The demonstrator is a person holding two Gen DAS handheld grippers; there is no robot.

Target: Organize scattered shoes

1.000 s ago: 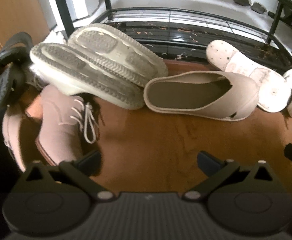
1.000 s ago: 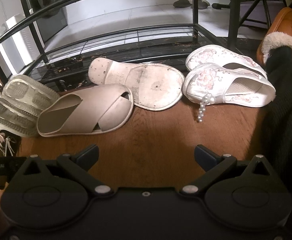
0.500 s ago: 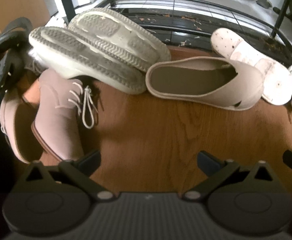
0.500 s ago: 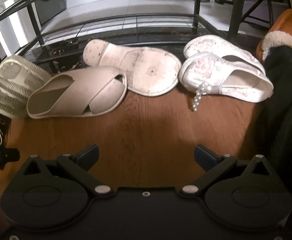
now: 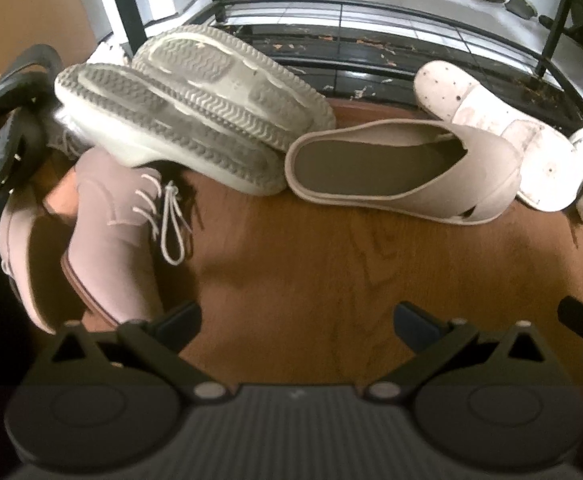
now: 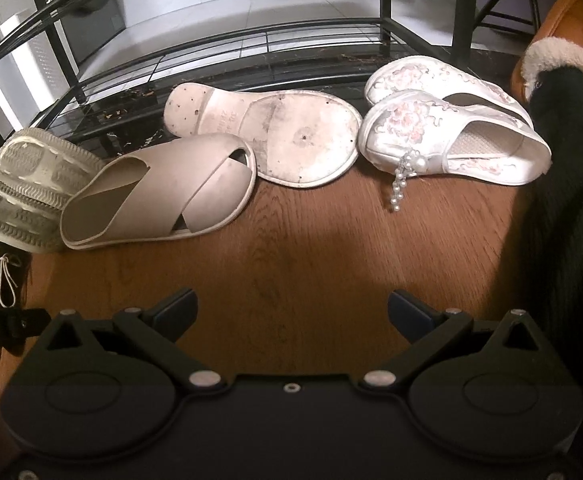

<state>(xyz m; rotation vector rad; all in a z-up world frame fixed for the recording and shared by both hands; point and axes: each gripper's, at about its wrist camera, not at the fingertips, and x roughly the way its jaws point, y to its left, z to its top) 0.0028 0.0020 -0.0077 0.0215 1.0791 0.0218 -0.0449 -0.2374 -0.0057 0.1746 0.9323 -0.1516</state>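
Left gripper hangs over the wooden floor, jaws spread wide, nothing between them. Just off its left finger sits a pink lace-up shoe, and ahead of that two grey sneakers lie soles-up. Straight ahead rests the beige cross-strap sandal. Right gripper is wide and empty too; the same sandal lies ahead-left, its overturned mate touching behind, embroidered white slippers ahead-right.
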